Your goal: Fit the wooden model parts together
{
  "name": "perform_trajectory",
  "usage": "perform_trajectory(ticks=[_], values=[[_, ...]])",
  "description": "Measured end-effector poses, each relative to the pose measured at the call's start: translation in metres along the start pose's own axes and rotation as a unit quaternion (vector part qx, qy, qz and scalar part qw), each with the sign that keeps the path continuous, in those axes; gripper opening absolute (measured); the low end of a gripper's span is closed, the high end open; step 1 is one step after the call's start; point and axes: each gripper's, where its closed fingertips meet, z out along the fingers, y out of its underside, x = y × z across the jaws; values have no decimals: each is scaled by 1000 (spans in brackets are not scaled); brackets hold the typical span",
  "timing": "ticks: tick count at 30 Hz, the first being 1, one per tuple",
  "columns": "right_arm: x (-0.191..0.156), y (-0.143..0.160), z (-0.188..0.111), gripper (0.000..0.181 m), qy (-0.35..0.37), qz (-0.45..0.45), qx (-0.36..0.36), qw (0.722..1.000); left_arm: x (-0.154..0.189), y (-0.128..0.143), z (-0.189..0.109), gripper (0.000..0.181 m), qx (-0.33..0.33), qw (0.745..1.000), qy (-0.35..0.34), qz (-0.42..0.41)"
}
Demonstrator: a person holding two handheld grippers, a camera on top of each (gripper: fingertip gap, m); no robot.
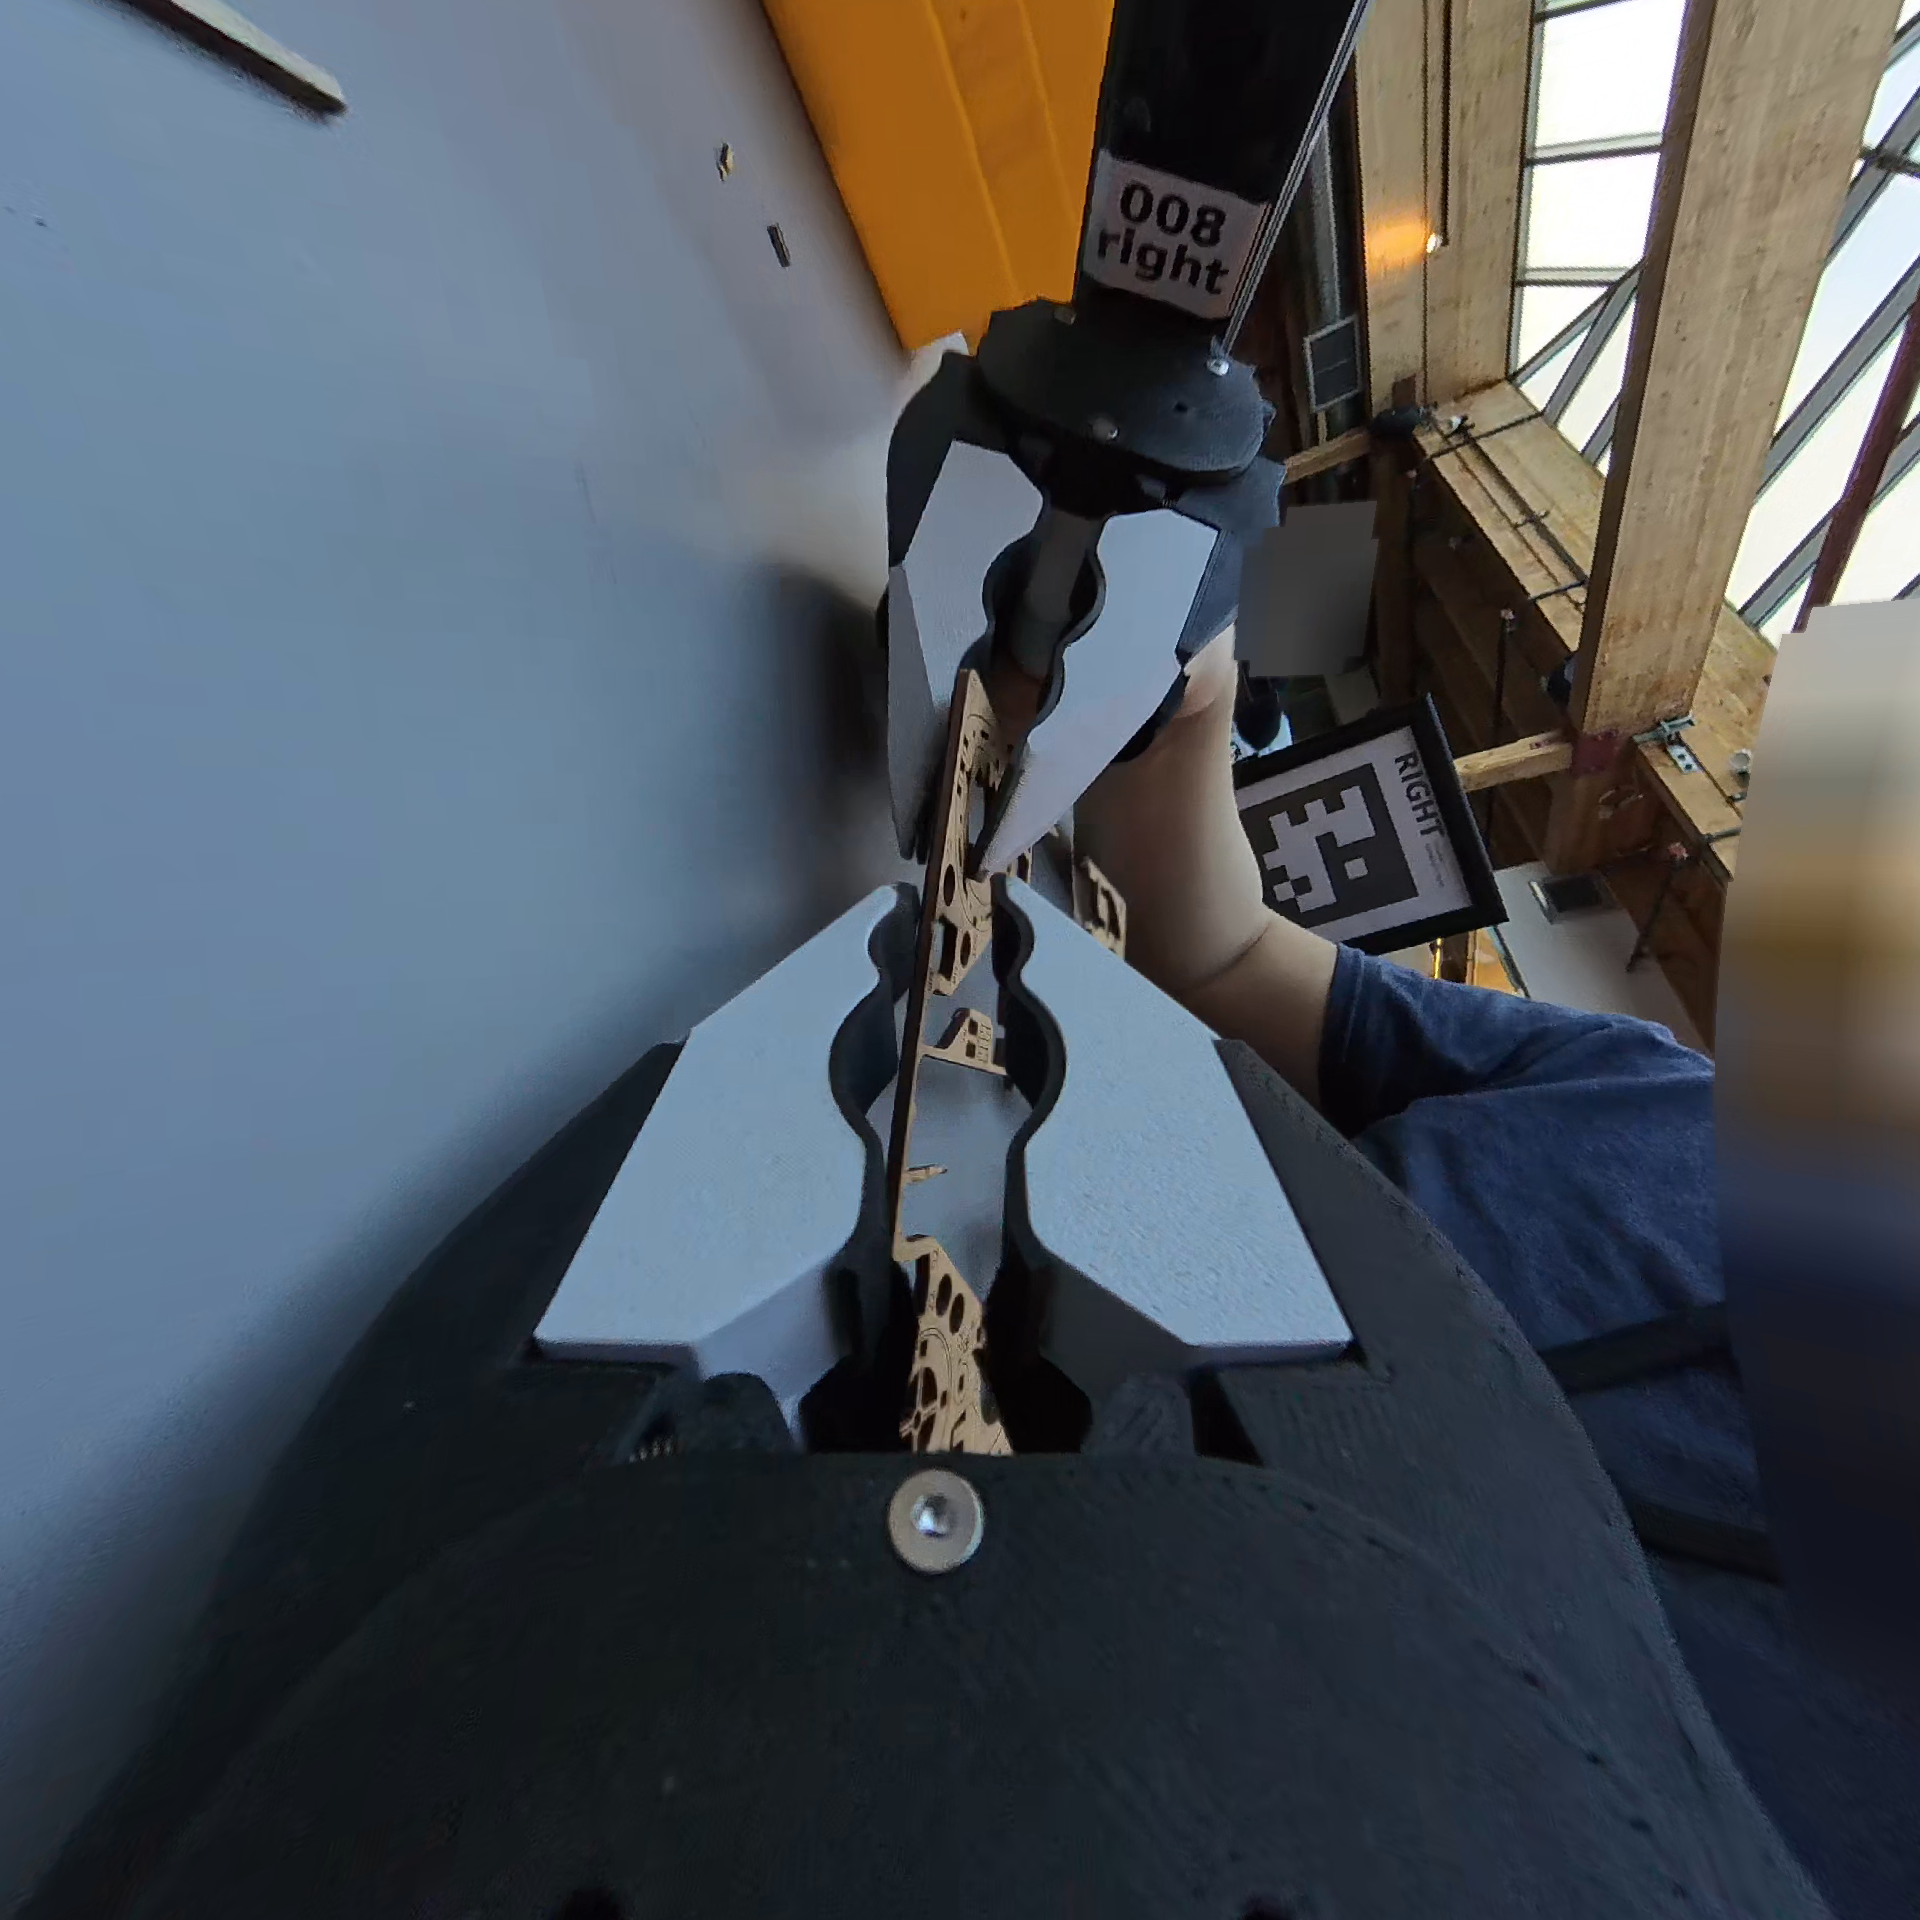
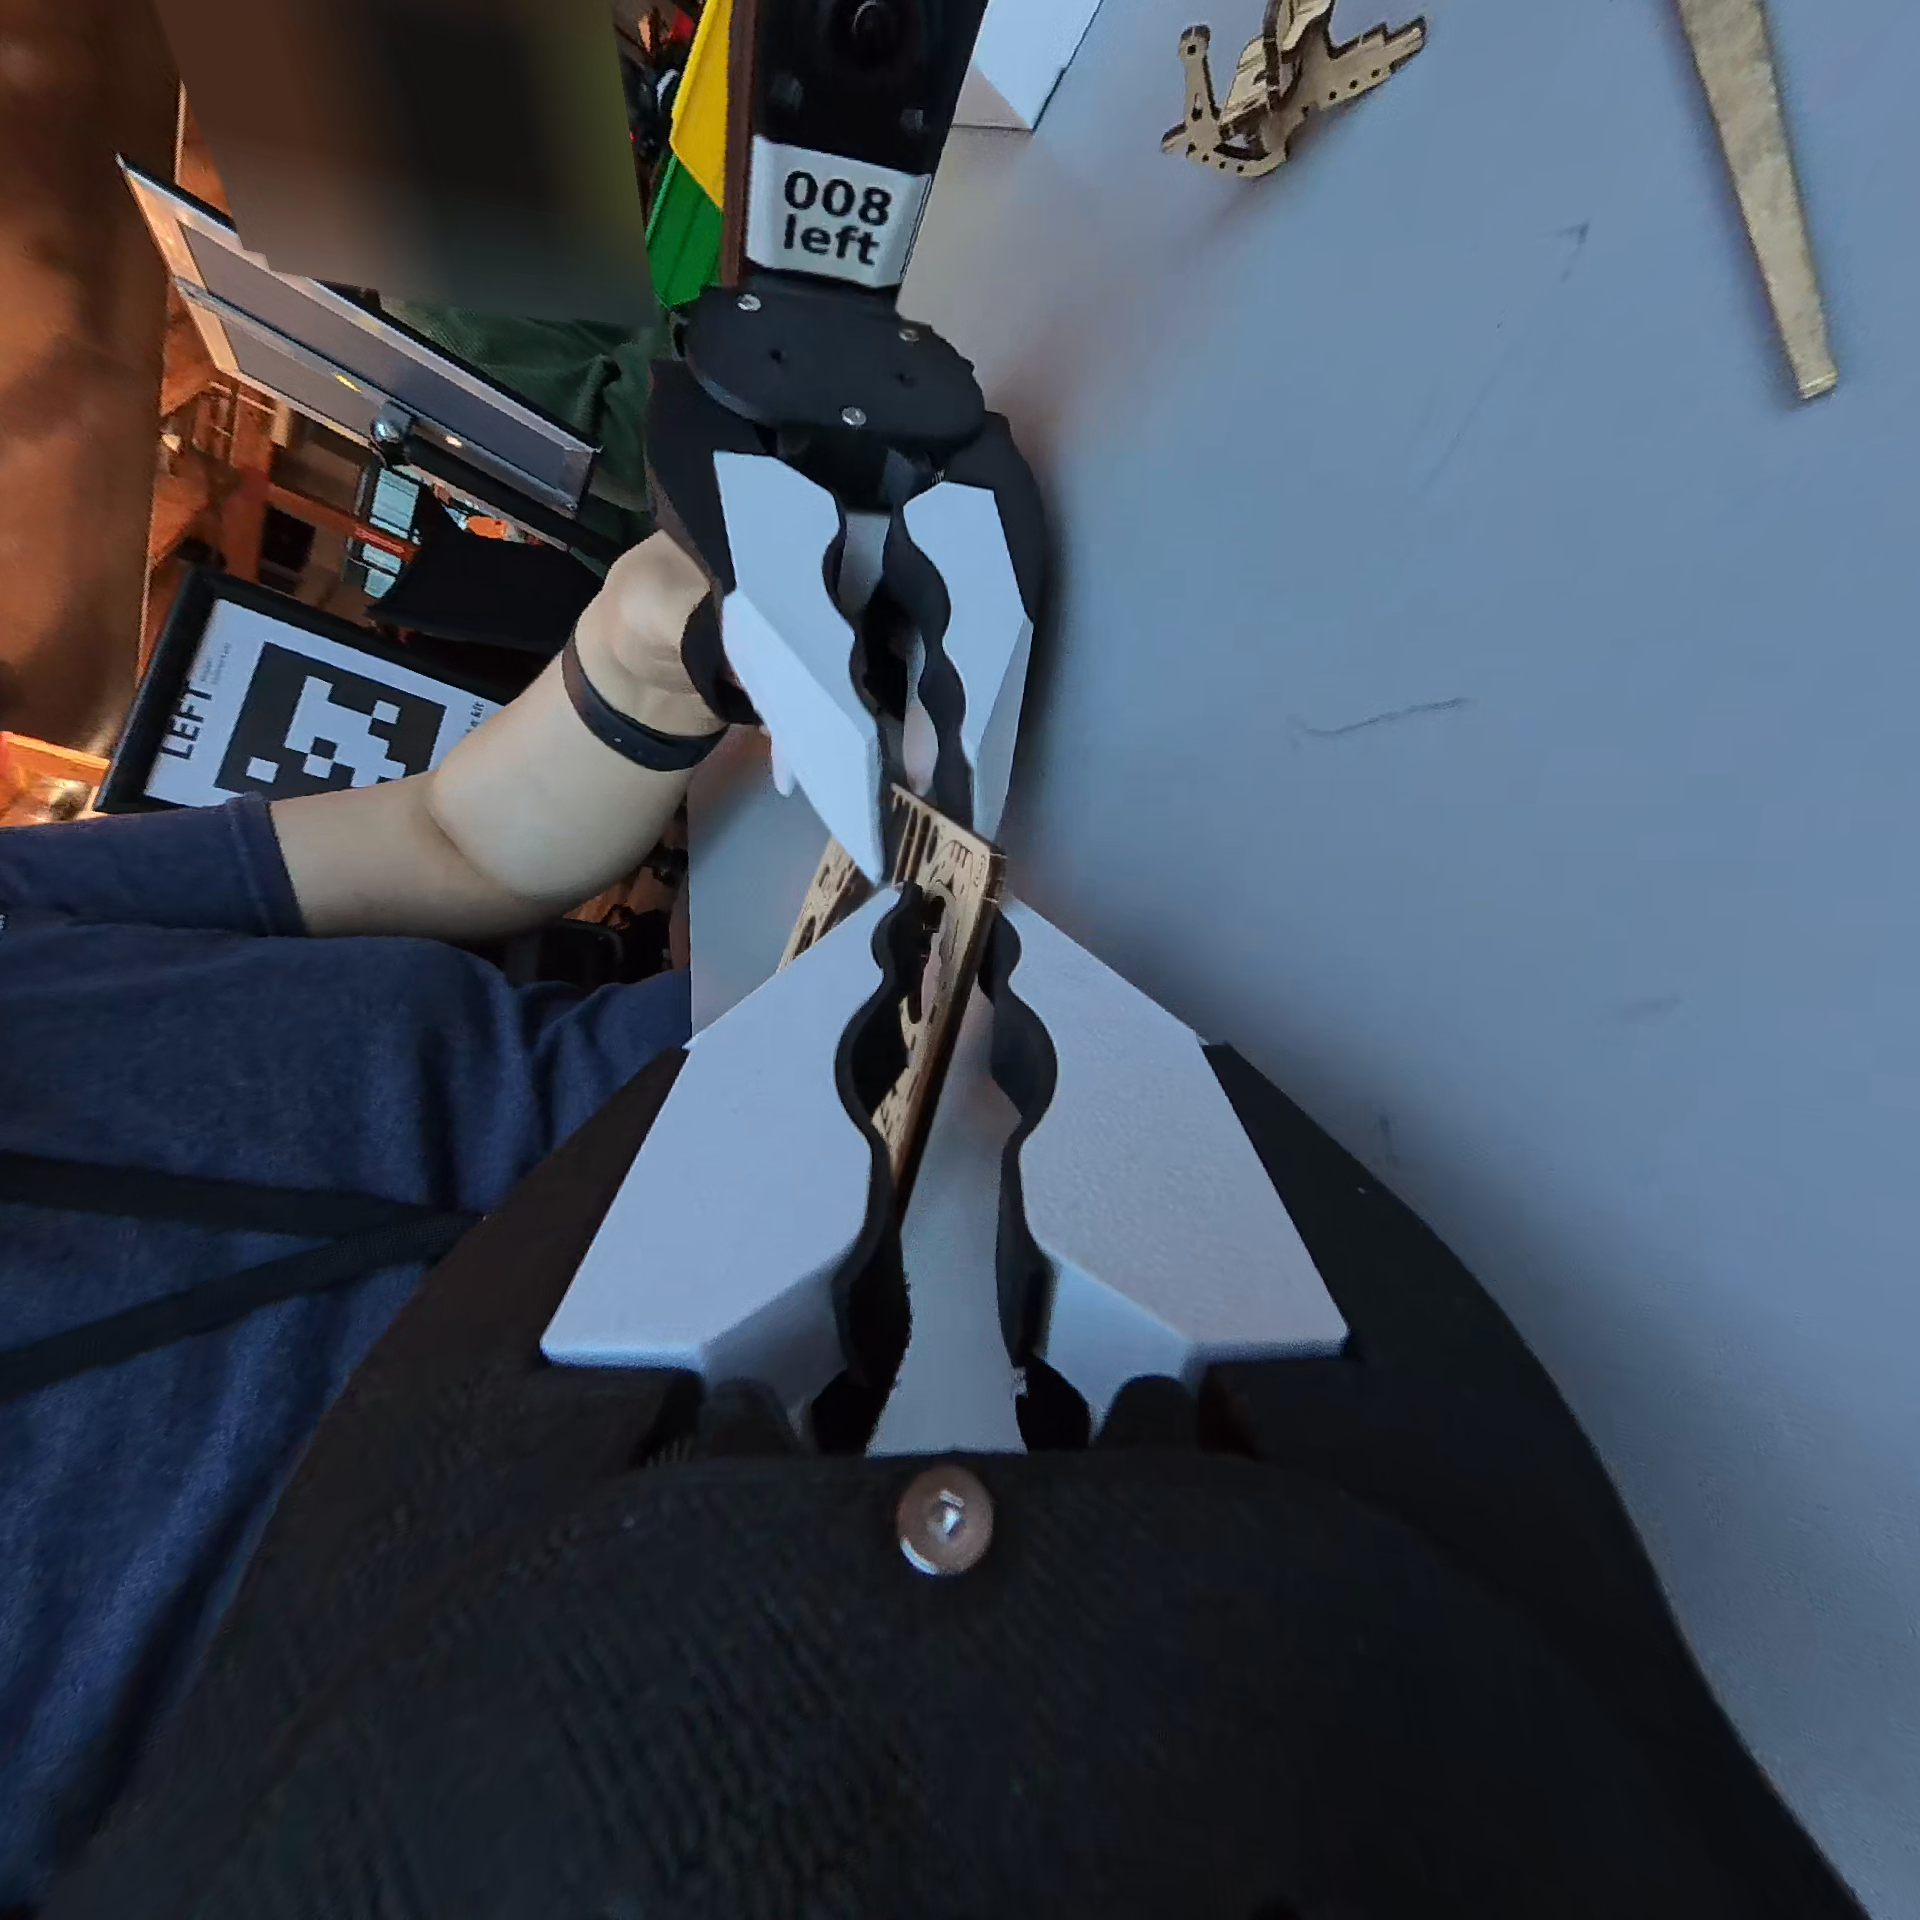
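A thin laser-cut wooden model part [image 1: 951,1340] stands edge-on between my left gripper's [image 1: 948,894] fingers, which are shut on it. It runs forward into my right gripper [image 1: 951,852], which comes in from above, tip to tip with the left, and is also shut on it. In the right wrist view the wooden part [image 2: 935,987] sits tilted between my right gripper's [image 2: 948,904] fingers, and the left gripper [image 2: 920,831] meets it from above. A second wooden piece [image 1: 1101,904] shows behind the tips. I cannot tell whether it is joined to the held part.
Both grippers hover over a white table [image 2: 1455,727]. A partly built wooden model [image 2: 1288,83] and a wooden strip [image 2: 1756,187] lie on it, as do another strip [image 1: 249,52] and small wood bits [image 1: 777,244]. The person's arm in a blue sleeve [image 1: 1507,1143] is close by. Left and right tips are no more than a few centimetres apart.
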Motion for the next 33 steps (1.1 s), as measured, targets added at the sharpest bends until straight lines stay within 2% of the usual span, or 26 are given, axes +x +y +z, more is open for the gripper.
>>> perform_trajectory(ticks=[3, 18, 25, 33], values=[[-2, 1, 0, 8, -16, 6, 5, 1000, 0, -1, -2, 2, -7, 1000, 0, 11], [-8, 4, 0, 5, -53, 12, -9, 998, 4, 4, 1, 1, -27, 999, 21, 6], [-9, 5, 0, 3, -62, 19, -10, 998, 6, 5, 1, 7, -32, 999, 29, -2], [-10, 2, -2, 5, -75, 31, 1, 997, 8, 3, 0, 0, -25, 999, 35, 1]])
